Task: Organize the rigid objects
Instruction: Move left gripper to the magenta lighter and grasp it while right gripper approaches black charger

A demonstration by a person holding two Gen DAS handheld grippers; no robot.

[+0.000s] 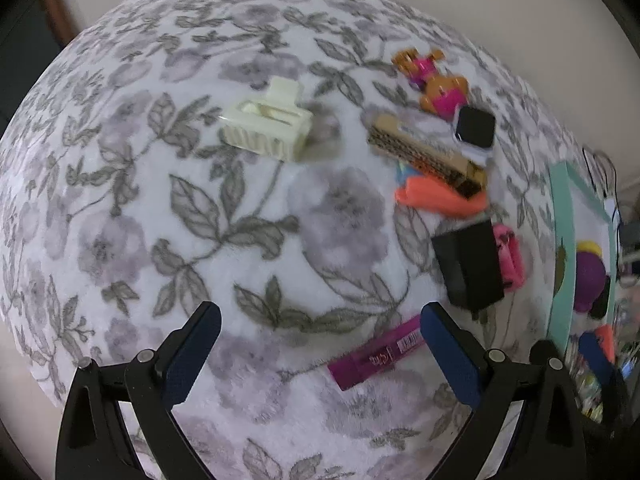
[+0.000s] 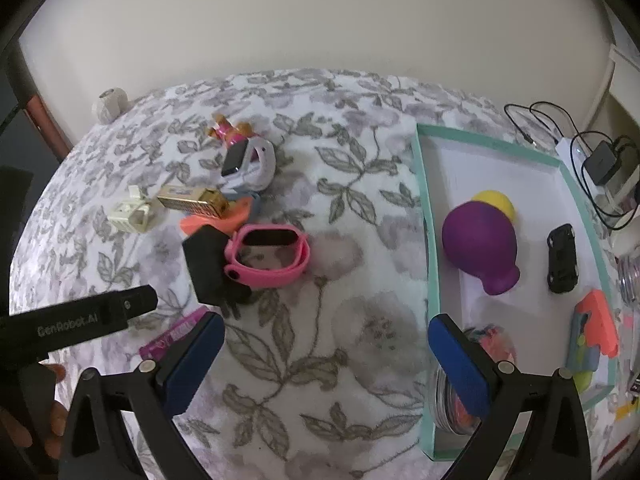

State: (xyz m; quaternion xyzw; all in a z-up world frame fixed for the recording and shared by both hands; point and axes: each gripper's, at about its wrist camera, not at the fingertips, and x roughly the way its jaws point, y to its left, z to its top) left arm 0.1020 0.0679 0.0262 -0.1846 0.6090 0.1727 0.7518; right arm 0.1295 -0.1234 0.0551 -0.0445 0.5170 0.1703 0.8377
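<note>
Your left gripper [image 1: 320, 356] and right gripper [image 2: 326, 364] both hang with jaws wide and empty over the flowered cloth [image 2: 340, 240] on the bench. The left one's body reads "GenRobot.AI" in the right view. A purple tube [image 1: 376, 354] lies nearest; its label is too blurred to read. Bare cloth lies ahead, then the pink watch [image 2: 268, 256] and black block [image 2: 208, 268]. The tray [image 2: 426, 240] sits right.
</note>
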